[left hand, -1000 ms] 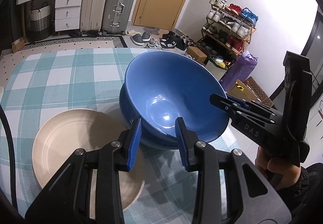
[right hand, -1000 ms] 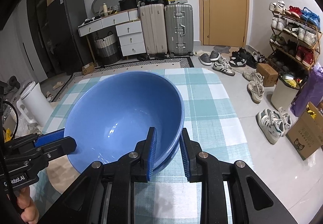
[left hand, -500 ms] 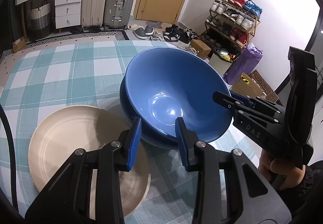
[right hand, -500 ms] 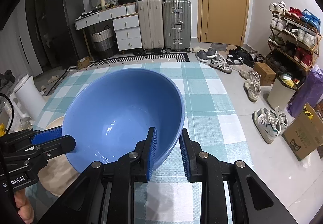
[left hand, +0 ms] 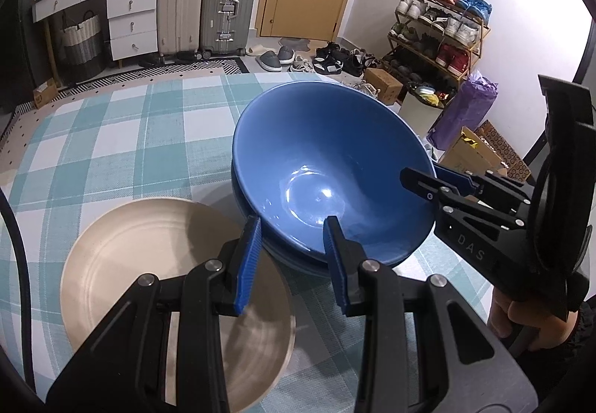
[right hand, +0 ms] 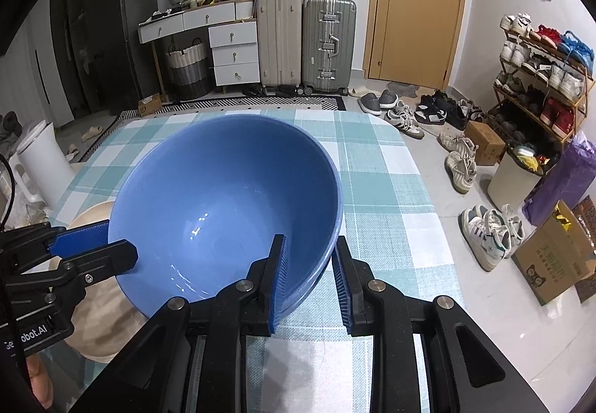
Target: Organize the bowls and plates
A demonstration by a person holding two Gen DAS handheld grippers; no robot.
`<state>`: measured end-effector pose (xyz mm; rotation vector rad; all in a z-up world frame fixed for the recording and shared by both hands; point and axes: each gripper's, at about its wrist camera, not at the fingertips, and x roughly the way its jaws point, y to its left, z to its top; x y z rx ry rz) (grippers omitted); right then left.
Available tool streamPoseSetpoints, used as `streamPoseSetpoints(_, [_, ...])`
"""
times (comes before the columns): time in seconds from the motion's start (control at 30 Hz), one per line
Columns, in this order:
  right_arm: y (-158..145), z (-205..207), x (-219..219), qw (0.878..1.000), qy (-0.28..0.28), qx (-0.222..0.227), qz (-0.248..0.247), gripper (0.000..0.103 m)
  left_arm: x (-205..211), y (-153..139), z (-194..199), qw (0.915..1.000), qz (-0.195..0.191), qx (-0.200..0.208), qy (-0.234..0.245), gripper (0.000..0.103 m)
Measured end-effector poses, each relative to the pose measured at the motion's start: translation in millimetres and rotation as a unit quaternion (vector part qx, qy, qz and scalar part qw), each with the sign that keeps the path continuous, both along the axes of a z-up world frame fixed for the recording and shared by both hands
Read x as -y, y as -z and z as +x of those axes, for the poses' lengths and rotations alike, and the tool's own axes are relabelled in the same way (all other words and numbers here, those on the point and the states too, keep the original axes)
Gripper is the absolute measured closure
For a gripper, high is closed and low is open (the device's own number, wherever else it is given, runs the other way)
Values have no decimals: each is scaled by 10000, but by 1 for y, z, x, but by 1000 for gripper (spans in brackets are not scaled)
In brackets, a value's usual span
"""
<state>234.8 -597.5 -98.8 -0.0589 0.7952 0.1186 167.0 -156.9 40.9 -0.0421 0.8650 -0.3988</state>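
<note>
A blue bowl (left hand: 327, 167) sits tilted inside a second blue bowl (left hand: 283, 252) on the checked tablecloth; it also shows in the right wrist view (right hand: 223, 204). My left gripper (left hand: 290, 256) is open, its jaws on either side of the stacked rims at the near edge. My right gripper (right hand: 309, 271) is open with its jaws straddling the rims at the bowls' right side, and it shows from the left wrist view (left hand: 432, 182). A beige plate (left hand: 160, 275) lies flat on the cloth left of the bowls, partly under my left gripper.
The table's right edge (right hand: 421, 189) drops to a floor with shoes (right hand: 488, 234) and a cardboard box (right hand: 555, 260). A shoe rack (left hand: 439, 32) stands right. Suitcases (right hand: 305, 44), drawers and a door stand beyond the far edge.
The upper blue bowl has come down to rest in the lower bowl. Both grippers' jaws have widened and no longer pinch the rim. Both cameras have risen slightly.
</note>
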Motion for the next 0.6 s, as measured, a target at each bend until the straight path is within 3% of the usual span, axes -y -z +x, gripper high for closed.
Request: streamPoseSetpoints(0.6, [6, -4, -2, 9998, -134, -90, -116, 70, -6, 7, 4, 9997, -145, -194, -69, 72])
